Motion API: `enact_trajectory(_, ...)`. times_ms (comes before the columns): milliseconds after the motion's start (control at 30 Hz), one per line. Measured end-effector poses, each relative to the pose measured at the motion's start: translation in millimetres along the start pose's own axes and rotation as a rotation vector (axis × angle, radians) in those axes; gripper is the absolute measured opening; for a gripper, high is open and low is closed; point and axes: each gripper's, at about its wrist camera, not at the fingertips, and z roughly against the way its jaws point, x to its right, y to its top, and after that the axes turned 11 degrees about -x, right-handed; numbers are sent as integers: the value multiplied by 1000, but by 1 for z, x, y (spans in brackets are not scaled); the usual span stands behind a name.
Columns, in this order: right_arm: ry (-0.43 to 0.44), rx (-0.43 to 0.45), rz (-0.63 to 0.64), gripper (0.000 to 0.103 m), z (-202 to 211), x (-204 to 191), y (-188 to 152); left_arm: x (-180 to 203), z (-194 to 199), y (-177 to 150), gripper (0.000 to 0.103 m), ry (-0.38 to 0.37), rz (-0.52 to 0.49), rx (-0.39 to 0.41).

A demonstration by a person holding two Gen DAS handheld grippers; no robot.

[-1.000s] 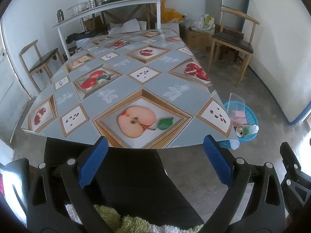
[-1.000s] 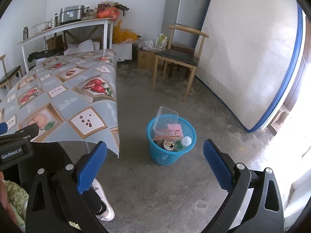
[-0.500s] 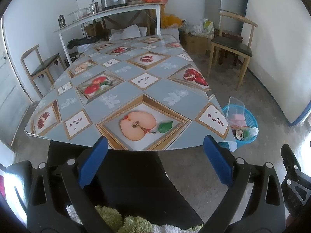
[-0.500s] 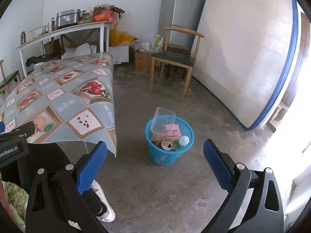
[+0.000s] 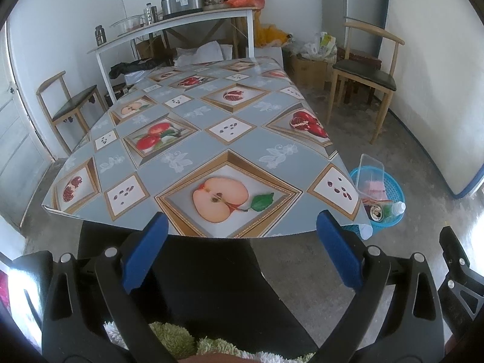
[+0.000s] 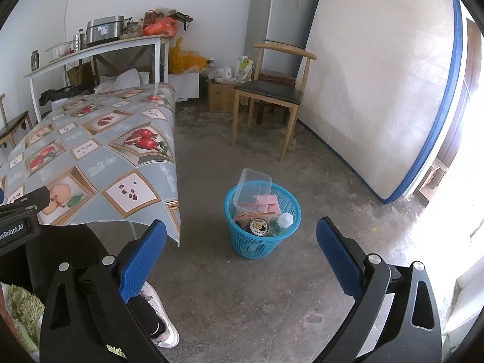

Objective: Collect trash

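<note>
A blue mesh basket (image 6: 262, 239) stands on the concrete floor right of the table. It holds a clear plastic tub (image 6: 253, 185), pink packets (image 6: 267, 201), a round tin (image 6: 258, 226) and a plastic bottle (image 6: 284, 220). The same basket (image 5: 390, 199) shows past the table corner in the left wrist view. My right gripper (image 6: 242, 257) hangs open above the floor, short of the basket, nothing between its fingers. Open and empty too, my left gripper (image 5: 242, 248) sits just off the near edge of the fruit-print table (image 5: 187, 139).
A wooden chair (image 6: 272, 96) stands behind the basket, a mattress (image 6: 378, 90) leans on the right wall, a fridge (image 6: 281, 15) is in the corner. A white shelf table (image 5: 181, 27) with pots is at the back, another chair (image 5: 69, 106) left. A person's dark trouser leg (image 5: 211, 287) and shoe (image 6: 160, 329) are below me.
Both grippers have drawn back and risen slightly, so the table and basket look a little farther off. Both stay open and empty.
</note>
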Motion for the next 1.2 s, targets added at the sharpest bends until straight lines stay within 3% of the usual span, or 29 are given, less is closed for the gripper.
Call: enact_trajectory(1200, 2, 23, -12, 97, 6, 0, 3, 1, 0, 0, 94, 1, -4, -7)
